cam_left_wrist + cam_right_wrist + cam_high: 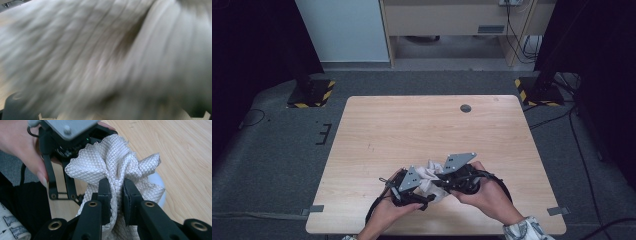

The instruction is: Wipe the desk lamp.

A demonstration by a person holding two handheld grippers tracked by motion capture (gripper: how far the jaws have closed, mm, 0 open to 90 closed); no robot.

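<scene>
Mid-handling, looks like: white waffle-textured cloth (pixel 112 162) bunched up just above the near edge of the pale wooden surface (pixel 412 125), pinched tight by the right gripper (pixel 117 195). Left gripper (pixel 412 192) right up against it, grip impossible to tell through the blur. Next up, probably pulling apart to spread it, without losing that pinch.

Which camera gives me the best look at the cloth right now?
The right gripper view: the cloth is sharp there, its diamond weave clear, bunched and pinched between the right gripper jaws. The left gripper view shows it as a grey blur. The high view shows a small white bundle between both grippers, partly covered.
</scene>
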